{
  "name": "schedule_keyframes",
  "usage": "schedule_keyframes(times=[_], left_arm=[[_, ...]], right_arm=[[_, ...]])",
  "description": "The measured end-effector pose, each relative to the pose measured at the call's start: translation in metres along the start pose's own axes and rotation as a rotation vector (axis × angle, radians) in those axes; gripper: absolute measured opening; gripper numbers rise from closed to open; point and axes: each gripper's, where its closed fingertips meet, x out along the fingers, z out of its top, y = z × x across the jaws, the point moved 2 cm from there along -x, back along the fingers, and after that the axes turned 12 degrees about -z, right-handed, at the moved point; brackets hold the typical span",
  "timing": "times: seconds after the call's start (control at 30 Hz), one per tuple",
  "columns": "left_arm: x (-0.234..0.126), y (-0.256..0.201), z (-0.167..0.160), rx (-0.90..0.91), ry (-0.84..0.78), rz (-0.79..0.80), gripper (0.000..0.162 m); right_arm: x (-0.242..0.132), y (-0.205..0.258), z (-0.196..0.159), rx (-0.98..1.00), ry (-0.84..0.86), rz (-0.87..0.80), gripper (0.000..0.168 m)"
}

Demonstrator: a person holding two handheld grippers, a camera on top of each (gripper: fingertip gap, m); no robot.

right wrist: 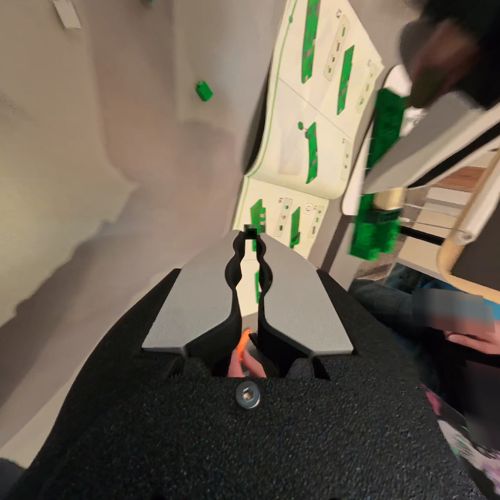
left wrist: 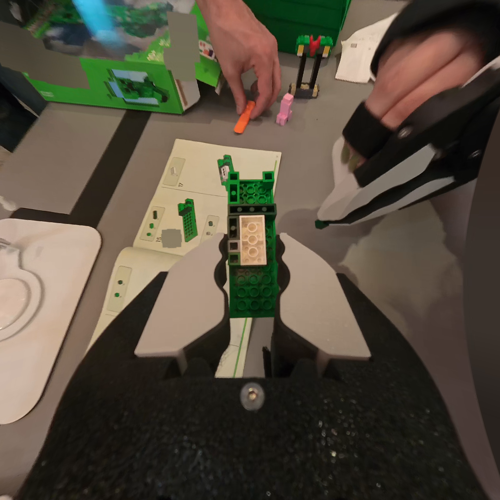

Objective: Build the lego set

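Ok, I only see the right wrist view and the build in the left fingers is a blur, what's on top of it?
Observer: A white brick sits on the green build, clamped in the left gripper.
Operator: My right gripper holds a small green piece. Anyone else at the table?
Observer: A bare hand touches an orange piece beyond the booklet.
Operator: Anything finished?
Observer: A pink figure stands beside a black-legged model.
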Motion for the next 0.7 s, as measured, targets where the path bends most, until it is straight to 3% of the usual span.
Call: schedule_keyframes(times=[0.27, 0.5, 0.7], left_arm=[[-0.025, -0.01, 0.015, 0.038, -0.084, 0.009, 0.033], [-0.044, -0.025, 0.028, 0.074, -0.138, 0.023, 0.033], [-0.063, -0.031, 0.033, 0.054, -0.161, 0.093, 0.033]], right_arm=[[0.002, 0.04, -0.016, 0.216, 0.035, 0.037, 0.007], [0.009, 0.037, -0.027, 0.672, -0.082, -0.23, 0.008], [0.014, 0.026, -0.03, 0.851, -0.112, -0.444, 0.008]])
